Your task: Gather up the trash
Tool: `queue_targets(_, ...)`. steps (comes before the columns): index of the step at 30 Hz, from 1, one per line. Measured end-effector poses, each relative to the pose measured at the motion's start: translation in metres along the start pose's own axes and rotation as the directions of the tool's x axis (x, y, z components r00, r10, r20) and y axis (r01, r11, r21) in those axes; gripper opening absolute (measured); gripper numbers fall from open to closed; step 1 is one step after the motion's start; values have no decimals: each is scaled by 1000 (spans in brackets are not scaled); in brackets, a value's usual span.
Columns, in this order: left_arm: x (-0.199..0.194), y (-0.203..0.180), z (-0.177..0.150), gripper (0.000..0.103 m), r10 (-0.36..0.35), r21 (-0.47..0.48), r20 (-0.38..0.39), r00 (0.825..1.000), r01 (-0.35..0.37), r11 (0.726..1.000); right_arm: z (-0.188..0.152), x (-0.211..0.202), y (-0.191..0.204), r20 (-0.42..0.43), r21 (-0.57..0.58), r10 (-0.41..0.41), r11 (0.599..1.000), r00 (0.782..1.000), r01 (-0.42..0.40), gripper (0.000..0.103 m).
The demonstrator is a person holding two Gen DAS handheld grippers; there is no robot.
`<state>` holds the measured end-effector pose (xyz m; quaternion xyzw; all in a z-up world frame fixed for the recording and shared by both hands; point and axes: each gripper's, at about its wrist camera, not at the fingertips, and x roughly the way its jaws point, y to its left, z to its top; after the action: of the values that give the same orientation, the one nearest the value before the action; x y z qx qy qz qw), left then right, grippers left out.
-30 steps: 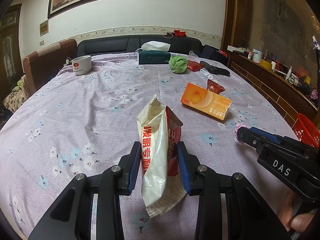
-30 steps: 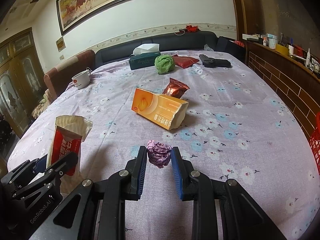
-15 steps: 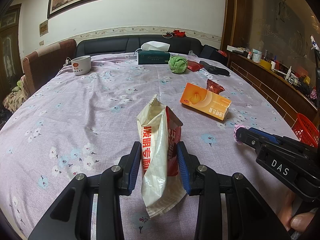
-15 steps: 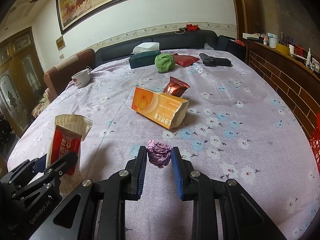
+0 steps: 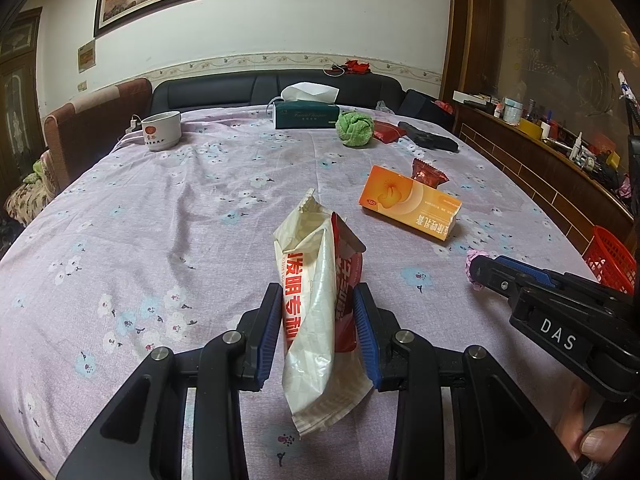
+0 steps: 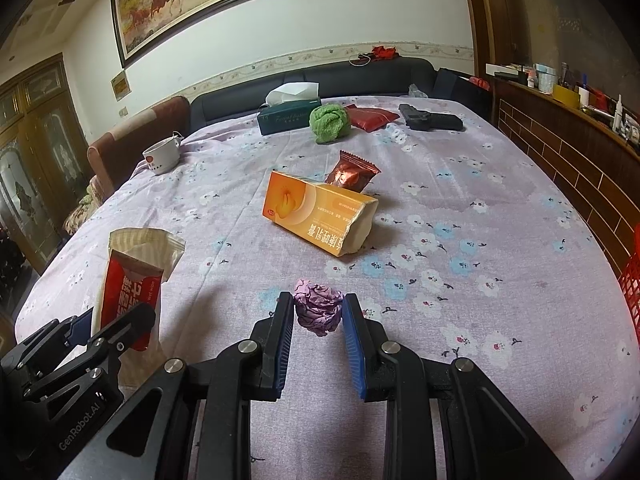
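Observation:
My left gripper is shut on a torn white and red wet-wipe packet, which stands upright between its blue pads above the floral tablecloth. The same packet shows at the left of the right wrist view, held by the left gripper. My right gripper is shut on a crumpled purple paper ball. In the left wrist view that ball peeks out at the tip of the right gripper. An orange carton and a brown foil wrapper lie further out on the table.
A red basket stands off the table's right edge. At the far end sit a white cup, a green tissue box, a green cloth ball, a red pouch and a black object. A thumb shows at lower right.

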<state>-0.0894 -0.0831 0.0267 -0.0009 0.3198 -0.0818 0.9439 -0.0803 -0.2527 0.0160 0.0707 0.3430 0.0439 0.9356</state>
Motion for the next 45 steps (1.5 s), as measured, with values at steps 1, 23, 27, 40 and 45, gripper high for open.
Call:
queue_targets(1, 0, 0, 0, 34, -2, 1, 2, 1000, 2, 1000, 0, 0, 0, -1, 0, 0, 1000, 1000, 0, 27)
queue_targets(23, 0, 0, 0, 34, -2, 1, 3, 1000, 2, 1000, 0, 1, 1, 2, 4, -4, 1000, 1000, 4, 27)
queue_targets(27, 0, 0, 0, 34, -2, 0, 2, 1000, 2, 1000, 0, 1, 1, 3, 6, -4, 1000, 1000, 4, 27)
queue_targets(40, -1, 0, 0, 34, -1, 0, 4, 1000, 1, 1000, -1, 0, 1, 6, 9, -6, 1000, 1000, 6, 27)
queue_targets(45, 0, 1, 0, 34, -3, 1, 3, 1000, 3, 1000, -1, -1, 0, 8, 10, -6, 1000, 1000, 6, 27)
